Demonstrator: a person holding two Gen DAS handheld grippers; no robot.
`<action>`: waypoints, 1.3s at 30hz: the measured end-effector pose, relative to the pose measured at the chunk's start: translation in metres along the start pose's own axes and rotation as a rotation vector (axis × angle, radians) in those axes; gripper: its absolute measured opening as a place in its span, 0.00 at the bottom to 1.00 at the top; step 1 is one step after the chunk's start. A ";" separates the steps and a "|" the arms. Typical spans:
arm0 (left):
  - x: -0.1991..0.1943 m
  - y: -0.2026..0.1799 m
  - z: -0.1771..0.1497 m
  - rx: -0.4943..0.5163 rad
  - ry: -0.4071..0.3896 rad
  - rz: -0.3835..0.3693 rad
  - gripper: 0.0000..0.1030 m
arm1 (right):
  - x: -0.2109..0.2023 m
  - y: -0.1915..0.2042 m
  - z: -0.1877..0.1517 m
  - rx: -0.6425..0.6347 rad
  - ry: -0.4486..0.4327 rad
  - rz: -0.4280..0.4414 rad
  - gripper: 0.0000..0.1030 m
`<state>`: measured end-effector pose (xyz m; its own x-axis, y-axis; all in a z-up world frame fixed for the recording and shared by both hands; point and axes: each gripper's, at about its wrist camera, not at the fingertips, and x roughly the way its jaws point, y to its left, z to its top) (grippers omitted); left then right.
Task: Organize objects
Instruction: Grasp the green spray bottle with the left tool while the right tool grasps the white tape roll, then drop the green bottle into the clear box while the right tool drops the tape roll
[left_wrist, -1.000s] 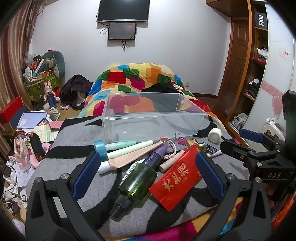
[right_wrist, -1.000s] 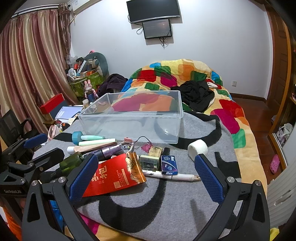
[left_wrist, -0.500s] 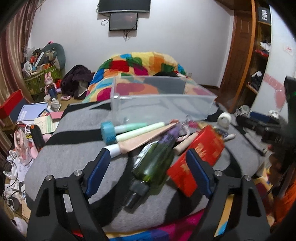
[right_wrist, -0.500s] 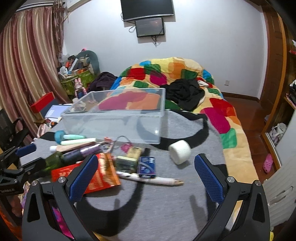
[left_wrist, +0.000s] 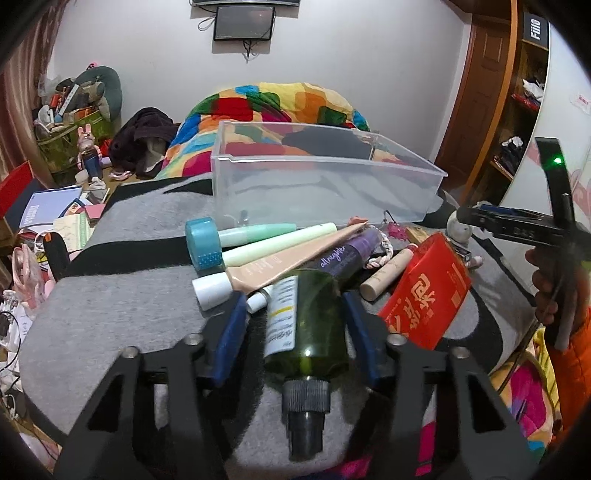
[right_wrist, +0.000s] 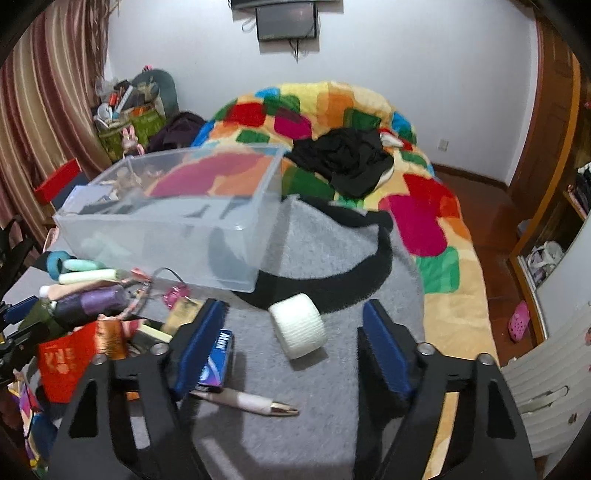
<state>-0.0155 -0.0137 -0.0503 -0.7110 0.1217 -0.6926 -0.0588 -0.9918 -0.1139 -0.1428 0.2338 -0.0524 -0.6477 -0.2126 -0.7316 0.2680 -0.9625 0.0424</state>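
Note:
A clear plastic bin stands on the grey blanket, also in the right wrist view. In front of it lies a heap of tubes and bottles. My left gripper straddles the dark green bottle, its blue pads close beside the bottle's sides with a small gap on the left. My right gripper is open around a white tape roll, not touching it. A red packet, a purple bottle and a pink tube lie beside the green bottle.
A teal tape roll and pale green tubes lie by the bin. A blue box and a white pen lie near my right gripper. A colourful quilt with black clothing covers the bed behind. Clutter fills the floor at left.
My left gripper has moved forward and down and narrowed around the green bottle. My right gripper has moved forward, narrowing toward the white tape roll.

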 end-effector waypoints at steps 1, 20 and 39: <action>0.001 -0.001 0.000 0.000 0.003 0.000 0.41 | 0.007 -0.002 0.000 0.005 0.021 0.009 0.53; -0.032 0.004 0.031 -0.029 -0.117 0.011 0.40 | -0.030 0.018 0.005 -0.001 -0.088 0.114 0.27; -0.041 0.004 0.133 0.021 -0.293 0.078 0.40 | -0.030 0.067 0.067 -0.059 -0.203 0.149 0.27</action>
<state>-0.0796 -0.0284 0.0726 -0.8854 0.0318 -0.4637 -0.0085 -0.9986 -0.0521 -0.1533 0.1644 0.0180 -0.7266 -0.3864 -0.5681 0.4086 -0.9078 0.0950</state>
